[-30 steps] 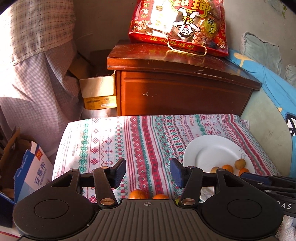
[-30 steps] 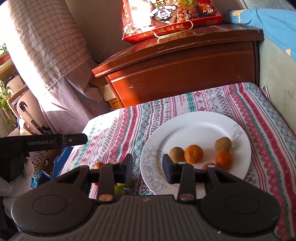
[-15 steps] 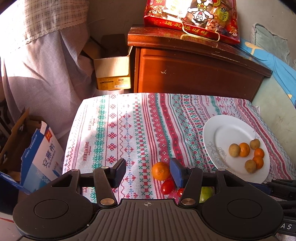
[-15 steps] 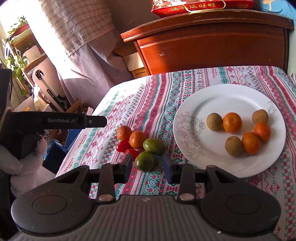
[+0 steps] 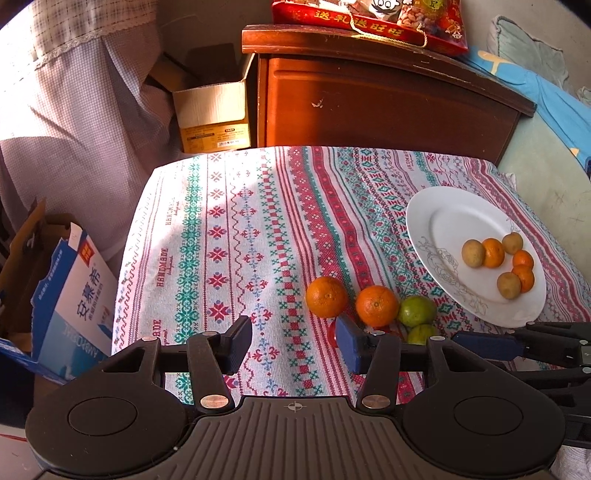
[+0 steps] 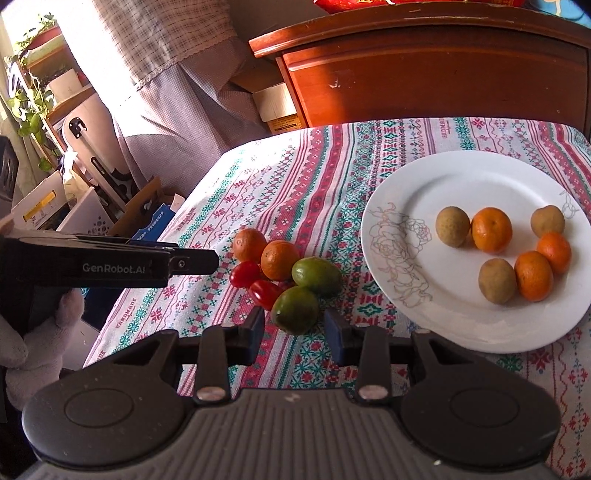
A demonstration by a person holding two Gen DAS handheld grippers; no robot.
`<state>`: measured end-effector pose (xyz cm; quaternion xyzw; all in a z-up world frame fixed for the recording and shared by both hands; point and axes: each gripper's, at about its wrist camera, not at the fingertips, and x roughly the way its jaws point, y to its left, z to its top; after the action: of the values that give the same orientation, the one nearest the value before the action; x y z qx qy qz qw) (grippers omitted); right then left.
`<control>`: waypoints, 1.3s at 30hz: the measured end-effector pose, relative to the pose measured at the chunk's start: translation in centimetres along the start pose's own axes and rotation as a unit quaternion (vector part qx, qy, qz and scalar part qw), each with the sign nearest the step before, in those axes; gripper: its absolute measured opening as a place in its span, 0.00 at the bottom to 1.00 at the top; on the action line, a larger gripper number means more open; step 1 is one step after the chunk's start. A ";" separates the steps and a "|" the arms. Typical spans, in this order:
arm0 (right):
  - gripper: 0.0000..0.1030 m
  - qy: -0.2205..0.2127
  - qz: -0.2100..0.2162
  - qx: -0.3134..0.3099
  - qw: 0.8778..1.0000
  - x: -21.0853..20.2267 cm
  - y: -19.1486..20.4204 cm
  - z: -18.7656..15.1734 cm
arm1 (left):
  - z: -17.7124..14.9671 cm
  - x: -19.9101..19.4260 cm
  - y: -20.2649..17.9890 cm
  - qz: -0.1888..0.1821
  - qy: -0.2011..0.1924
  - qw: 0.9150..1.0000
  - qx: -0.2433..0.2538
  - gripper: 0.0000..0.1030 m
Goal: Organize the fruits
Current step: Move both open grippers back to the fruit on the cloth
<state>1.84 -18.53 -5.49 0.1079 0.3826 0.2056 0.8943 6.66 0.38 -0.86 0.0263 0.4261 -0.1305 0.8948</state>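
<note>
I read "GenRobot.AI" in pale letters along the side of the left hand-held gripper [image 6: 207, 262] where it crosses the right wrist view. The red, green and white cross-stitch patterned cloth [image 5: 236, 236] on the worktop carries "HANDMADE" printed sideways in several spots. A blue and white carton [image 5: 74, 306] on the floor bears large Chinese characters, and the red snack bag [image 5: 369, 18] on the dark wooden cabinet [image 5: 369, 96] has a gold line of them.

The left hand-held gripper's jaws have just been closing; they stand partly apart over bare cloth, nothing between them. The right hand-held gripper [image 6: 293, 330] is narrowly parted, empty, with a round green fruit [image 6: 294, 310] just ahead of its tips, apparently untouched.

The loose pile, including two oranges [image 6: 279, 259] and red cherry tomatoes [image 6: 264, 293], lies beside the white plate with a line-drawn rose [image 6: 461, 184], which holds small oranges and brown fruits.
</note>
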 end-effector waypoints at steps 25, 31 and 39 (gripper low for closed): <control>0.29 0.007 -0.011 0.004 1.000 -0.7 -1.6 -0.5 | -0.6 2.0 -0.9 -0.038 0.009 0.999 -0.006 0.34; 0.30 0.006 -0.013 0.009 1.000 -0.7 -1.6 -0.4 | -0.7 2.5 -1.2 -0.043 0.014 0.999 -0.008 0.33; 0.30 0.004 -0.015 0.013 1.000 -0.7 -1.8 -0.6 | -0.7 3.0 -1.7 -0.039 0.006 0.999 -0.001 0.29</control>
<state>1.53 -20.40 -6.09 0.1128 0.3902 0.1877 0.8943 7.47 -1.73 -3.51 0.0095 0.4322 -0.1651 0.8865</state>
